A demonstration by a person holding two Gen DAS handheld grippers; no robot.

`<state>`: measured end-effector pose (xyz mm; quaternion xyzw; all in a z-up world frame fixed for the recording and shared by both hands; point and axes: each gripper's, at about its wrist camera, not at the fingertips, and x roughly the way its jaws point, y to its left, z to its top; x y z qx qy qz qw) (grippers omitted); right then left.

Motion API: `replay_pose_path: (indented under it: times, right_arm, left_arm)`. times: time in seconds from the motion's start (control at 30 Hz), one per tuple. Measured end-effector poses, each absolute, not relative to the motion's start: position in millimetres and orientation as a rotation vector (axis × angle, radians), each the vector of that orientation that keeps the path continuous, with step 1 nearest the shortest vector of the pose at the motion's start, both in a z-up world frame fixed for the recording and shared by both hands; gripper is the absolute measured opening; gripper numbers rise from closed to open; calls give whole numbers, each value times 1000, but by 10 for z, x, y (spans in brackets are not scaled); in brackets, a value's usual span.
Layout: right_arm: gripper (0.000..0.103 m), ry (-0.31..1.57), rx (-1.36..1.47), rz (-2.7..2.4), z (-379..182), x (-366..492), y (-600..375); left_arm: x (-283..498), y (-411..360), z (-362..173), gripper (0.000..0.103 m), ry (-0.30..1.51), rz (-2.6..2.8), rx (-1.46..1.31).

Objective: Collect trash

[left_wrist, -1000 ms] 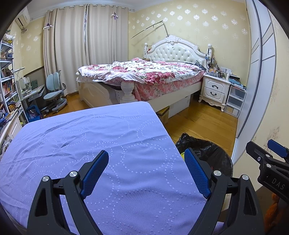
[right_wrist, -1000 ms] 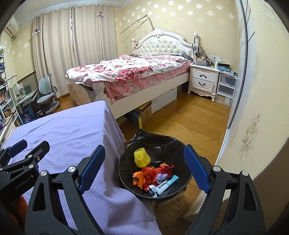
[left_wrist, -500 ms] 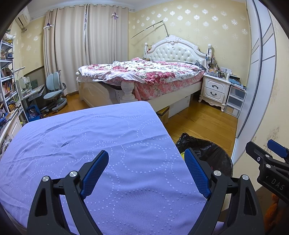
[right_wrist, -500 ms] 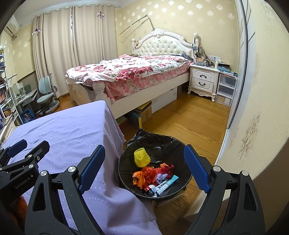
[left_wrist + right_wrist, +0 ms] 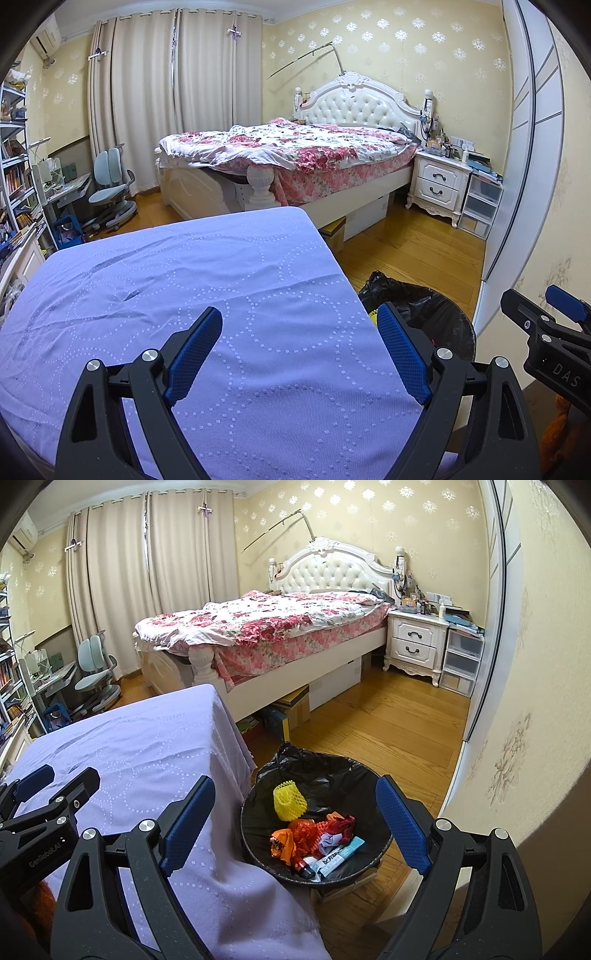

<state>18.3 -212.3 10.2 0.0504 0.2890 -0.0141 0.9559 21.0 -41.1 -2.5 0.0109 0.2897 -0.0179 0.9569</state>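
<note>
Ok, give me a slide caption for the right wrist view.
Open right tongs hover empty over the black-lined trash bin holding collected trash, beside the purple-clothed table.

Open air lies above the purple-clothed bench (image 5: 221,288), while the lined trash bin (image 5: 258,834) crowds its right edge beside the wall (image 5: 517,738).

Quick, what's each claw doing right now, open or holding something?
Left claw: open, holding nothing, over the purple cloth.
Right claw: open, holding nothing, above the trash bin.
</note>
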Motion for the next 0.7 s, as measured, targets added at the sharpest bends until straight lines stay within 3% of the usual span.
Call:
replay_pose_path:
  times: [0.7]
  right_arm:
    - [87, 591, 93, -21, 78, 175, -2094]
  left_arm:
    - [197, -421, 9, 85, 576, -30, 24]
